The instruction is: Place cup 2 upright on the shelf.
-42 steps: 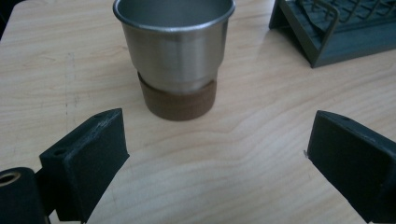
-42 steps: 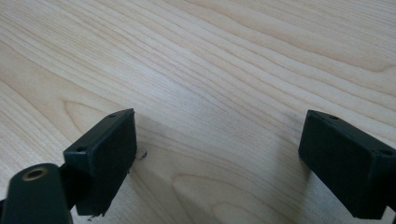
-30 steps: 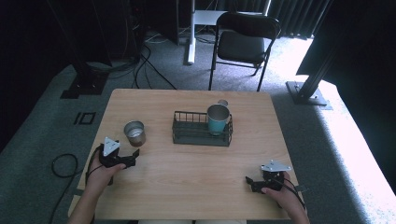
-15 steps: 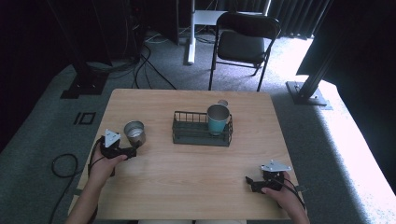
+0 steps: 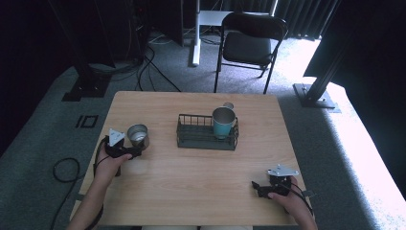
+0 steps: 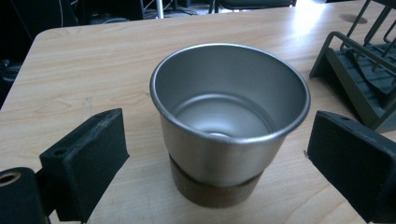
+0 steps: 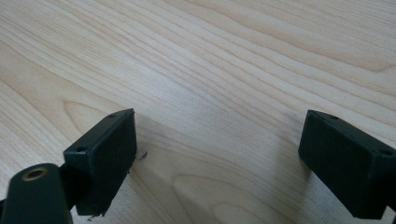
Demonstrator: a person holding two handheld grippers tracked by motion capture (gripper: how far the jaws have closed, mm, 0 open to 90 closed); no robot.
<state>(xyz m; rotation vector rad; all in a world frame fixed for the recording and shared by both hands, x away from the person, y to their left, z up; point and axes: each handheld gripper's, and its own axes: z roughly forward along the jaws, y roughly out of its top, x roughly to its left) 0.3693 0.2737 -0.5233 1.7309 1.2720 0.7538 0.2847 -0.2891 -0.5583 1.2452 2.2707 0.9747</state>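
Your left claw [image 6: 219,154] is spread wide with a steel cup [image 6: 229,119] standing upright between its two black pads [image 6: 86,161], neither pad touching the wall yet, so you are lined up to close on it rather than holding it. In the high view that cup [image 5: 138,134] sits near the left edge of the tabletop [image 5: 191,191], just ahead of your left hand [image 5: 115,160] and well apart from the wire rack [image 5: 207,133] in the middle. You have come in low and level, which puts the pads at the cup's lower half; that looks sensible, since the wall tapers down from a rolled rim to a darker, cork-like band at the foot, and a grip higher up would likely slide on the smooth brushed metal. The rack is dark coated wire with open sides, and a teal cup [image 5: 223,123] with a steel lip already stands upright in its right end, which suggests the free space to its left is meant for the one you are reaching for. Your right claw [image 7: 219,154] is also open wide and holds nothing, facing pale, fine-grained wood; your right hand [image 5: 286,195] rests it near the front right corner, out of the way.
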